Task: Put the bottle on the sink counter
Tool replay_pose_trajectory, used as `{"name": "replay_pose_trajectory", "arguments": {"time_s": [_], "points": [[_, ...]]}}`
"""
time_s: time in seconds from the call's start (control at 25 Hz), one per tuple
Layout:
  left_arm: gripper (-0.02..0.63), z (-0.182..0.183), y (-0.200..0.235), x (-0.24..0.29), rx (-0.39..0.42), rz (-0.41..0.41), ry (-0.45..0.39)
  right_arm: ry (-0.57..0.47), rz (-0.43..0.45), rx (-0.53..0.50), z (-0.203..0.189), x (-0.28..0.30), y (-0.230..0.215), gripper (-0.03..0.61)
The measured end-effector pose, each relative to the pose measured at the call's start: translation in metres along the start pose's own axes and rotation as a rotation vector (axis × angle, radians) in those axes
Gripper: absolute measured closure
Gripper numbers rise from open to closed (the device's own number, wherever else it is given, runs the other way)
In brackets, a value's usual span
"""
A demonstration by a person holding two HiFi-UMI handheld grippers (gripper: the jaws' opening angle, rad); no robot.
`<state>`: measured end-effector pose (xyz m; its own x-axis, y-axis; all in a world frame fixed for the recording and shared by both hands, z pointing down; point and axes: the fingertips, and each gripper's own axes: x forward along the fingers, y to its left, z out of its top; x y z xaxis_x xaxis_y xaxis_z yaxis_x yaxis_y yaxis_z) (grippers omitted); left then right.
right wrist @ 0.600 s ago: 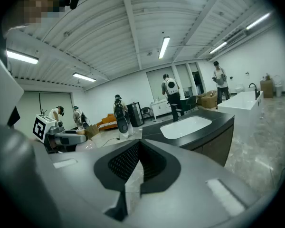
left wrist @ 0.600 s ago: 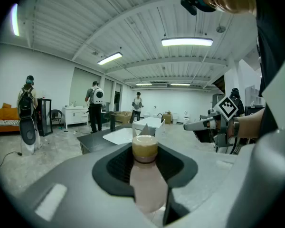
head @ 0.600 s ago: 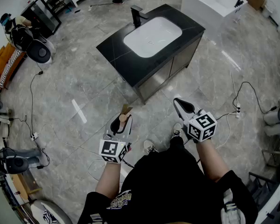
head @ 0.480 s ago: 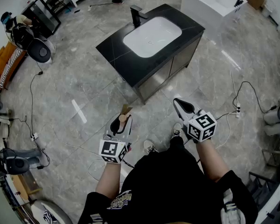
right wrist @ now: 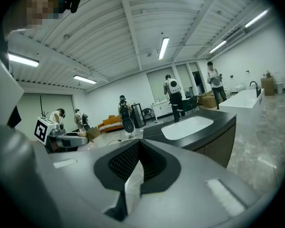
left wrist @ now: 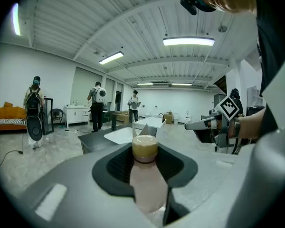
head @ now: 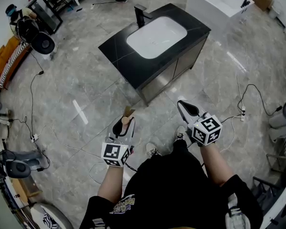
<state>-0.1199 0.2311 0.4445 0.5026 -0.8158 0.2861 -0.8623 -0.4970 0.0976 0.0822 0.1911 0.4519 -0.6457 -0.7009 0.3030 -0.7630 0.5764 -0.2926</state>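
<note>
My left claw point(head: 126, 117) is clenched on the bottle point(left wrist: 145, 184), its pale pink body pinched between the dark pads and its tan cap pointing away from me. My right claw point(head: 183, 105) is closed on nothing; only a sliver of floor shows behind its pads. I hold both out in front of me over the grey marble floor point(head: 86, 89), the left one to the left of the right, the two apart.

The black bench point(head: 119, 49) with its white basin point(head: 156, 36) and dark tap point(head: 139, 15) stands farther off, well apart from both claws, with bare floor between. A white tub point(head: 219, 1) sits beyond it to the far right. Cables point(head: 250, 92) trail across the floor to my right, more to my left, and an orange sofa point(head: 7, 61) lies at the far left edge. Several people point(left wrist: 96, 108) stand far off in the room.

The bottle's lower end is hidden by the claw's body, and from above only its cap peeks out. I cannot make out any label.
</note>
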Motion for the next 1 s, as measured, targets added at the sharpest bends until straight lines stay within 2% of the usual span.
{"name": "replay_pose_trajectory", "arguments": {"time_s": [0.64, 1.0], "points": [[0.489, 0.011, -0.006, 0.027, -0.003, 0.025, -0.009, 0.007, 0.018, 0.006, 0.011, 0.003, -0.032, 0.551], [0.49, 0.018, -0.019, 0.048, -0.007, 0.058, -0.008, 0.026, 0.059, -0.005, 0.02, 0.004, -0.058, 0.551]]}}
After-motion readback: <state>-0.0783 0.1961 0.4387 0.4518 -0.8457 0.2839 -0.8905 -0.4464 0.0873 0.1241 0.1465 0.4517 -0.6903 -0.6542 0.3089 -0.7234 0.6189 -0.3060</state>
